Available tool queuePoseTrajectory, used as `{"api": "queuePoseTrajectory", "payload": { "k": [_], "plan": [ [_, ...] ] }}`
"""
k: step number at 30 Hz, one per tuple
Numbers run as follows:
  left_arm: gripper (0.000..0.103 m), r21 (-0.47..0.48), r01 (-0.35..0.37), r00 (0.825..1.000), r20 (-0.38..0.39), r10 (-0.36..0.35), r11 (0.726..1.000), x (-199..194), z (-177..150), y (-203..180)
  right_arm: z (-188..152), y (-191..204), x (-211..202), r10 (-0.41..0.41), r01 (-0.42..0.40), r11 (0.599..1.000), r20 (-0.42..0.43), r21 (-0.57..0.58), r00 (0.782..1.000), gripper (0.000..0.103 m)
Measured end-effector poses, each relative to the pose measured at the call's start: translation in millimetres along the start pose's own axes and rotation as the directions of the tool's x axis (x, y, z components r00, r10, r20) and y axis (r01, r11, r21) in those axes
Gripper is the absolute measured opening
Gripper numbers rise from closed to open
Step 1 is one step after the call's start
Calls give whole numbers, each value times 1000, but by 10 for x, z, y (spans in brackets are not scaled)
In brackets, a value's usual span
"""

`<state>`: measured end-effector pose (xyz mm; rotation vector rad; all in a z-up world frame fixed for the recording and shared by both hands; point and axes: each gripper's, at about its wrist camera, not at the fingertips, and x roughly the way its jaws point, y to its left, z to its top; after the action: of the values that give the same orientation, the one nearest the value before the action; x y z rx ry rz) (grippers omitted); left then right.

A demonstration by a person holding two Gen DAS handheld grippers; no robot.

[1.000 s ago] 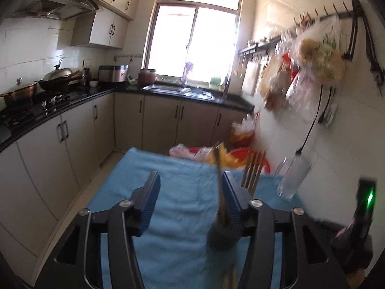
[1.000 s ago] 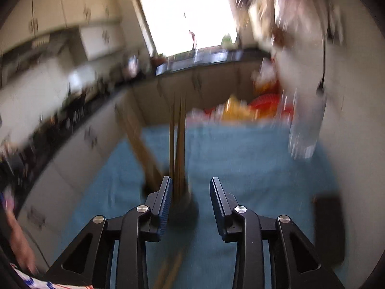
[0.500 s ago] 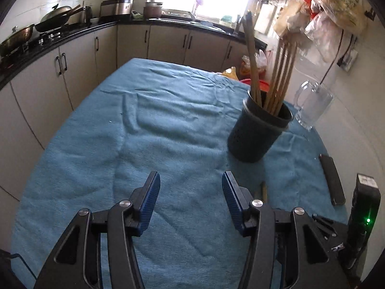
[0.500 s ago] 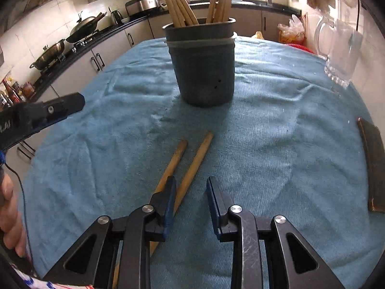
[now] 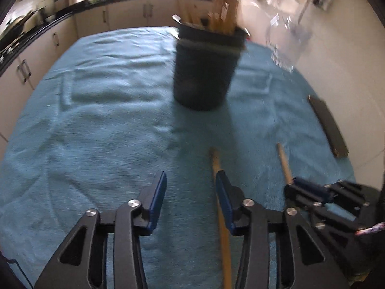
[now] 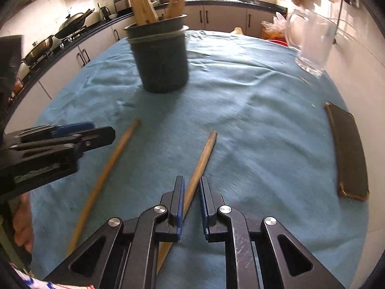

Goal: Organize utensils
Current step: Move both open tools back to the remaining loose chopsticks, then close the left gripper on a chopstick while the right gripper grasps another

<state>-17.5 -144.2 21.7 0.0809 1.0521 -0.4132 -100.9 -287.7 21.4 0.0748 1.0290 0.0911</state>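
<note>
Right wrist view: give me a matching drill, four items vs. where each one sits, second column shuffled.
Items:
1. dark utensil holder
2. glass pitcher
3. flat dark case
4. wooden stick

Places:
A. right edge of the blue towel
B. between the right gripper pads
C. far right, by the wall
D. far centre-left, upright, with wooden utensils in it

Pairs: 1-D, 2-C, 3-A, 4-B

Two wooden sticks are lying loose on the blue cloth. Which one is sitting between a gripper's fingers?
The stick on the right: it lies between the closing jaws of the right gripper. The other stick lies bare on the cloth, beside the left gripper, outside its jaws.
</note>
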Motion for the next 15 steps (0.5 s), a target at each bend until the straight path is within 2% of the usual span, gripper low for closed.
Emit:
{"api": "queuePoseTrajectory", "payload": {
  "k": [4,5,8,15],
  "plan": [
    [31,30,-8,1000,-19,9,1000,78,47,-128,-42,-110,-46,-4,4,1000,-13,5,1000,13],
    [27,38,-19,1000,-18,20,999,84,55,-154,-34,-114,-45,-2,3,1000,-18,9,1000,13],
    [25,79,-50,998,-20,52,996,105,43,-214,12,-128,-21,-9,10,1000,-30,16,1000,13],
    [24,118,-52,997,-52,59,992,138,100,-233,233,-102,108,-54,54,999,-90,3,994,13]
  ]
}}
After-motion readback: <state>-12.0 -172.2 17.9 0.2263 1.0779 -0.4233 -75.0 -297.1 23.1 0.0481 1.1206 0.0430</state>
